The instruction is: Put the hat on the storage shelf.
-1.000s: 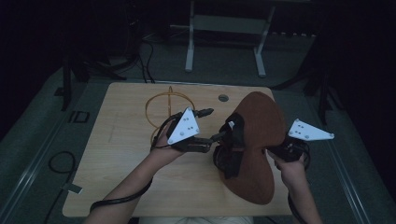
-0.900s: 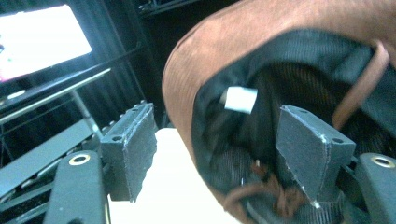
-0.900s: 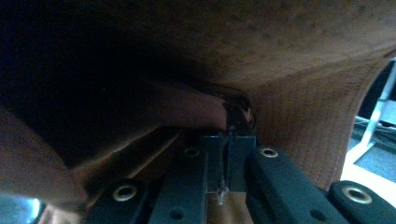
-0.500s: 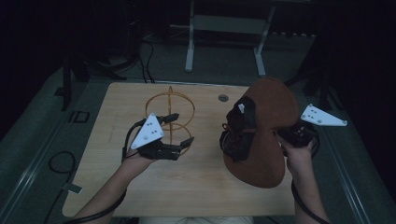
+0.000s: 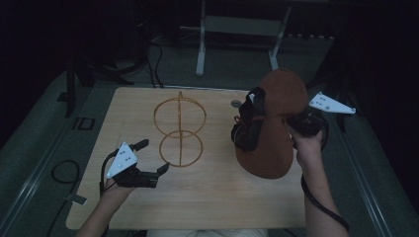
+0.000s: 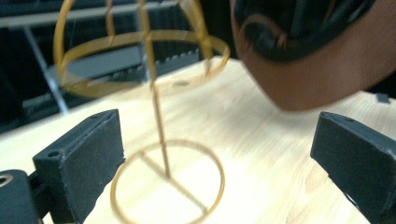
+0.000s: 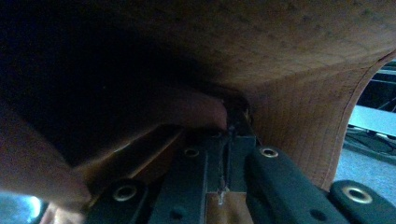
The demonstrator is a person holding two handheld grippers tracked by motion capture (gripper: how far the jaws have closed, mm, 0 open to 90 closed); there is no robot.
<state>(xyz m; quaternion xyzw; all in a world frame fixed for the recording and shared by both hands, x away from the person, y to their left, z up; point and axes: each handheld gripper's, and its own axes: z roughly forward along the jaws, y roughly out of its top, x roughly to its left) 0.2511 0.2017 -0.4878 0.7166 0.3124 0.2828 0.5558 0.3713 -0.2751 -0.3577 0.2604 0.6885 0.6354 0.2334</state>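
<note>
A brown wide-brimmed hat [image 5: 276,128] with a dark inner band hangs tilted over the table's right side. My right gripper [image 5: 292,124] is shut on its brim; in the right gripper view the jaws meet [image 7: 229,140] on the brown fabric [image 7: 289,51]. A gold wire hat stand [image 5: 180,129] rises upright at the table's middle. My left gripper [image 5: 152,157] sits low at the front left, a little short of the stand's base ring. Its jaws have just been opening and stand wide [image 6: 217,135] with nothing between them. The stand [image 6: 159,116] and the hat [image 6: 317,70] lie beyond them.
The pale wooden table [image 5: 222,197] has a small round disc [image 5: 236,103] near its far edge. A metal frame [image 5: 237,29] stands on the floor behind, and cables [image 5: 64,170] lie on the floor to the left.
My left gripper has come off the hat and swung left and down to the front left, its jaws opening. The right gripper has carried the hat up and to the right.
</note>
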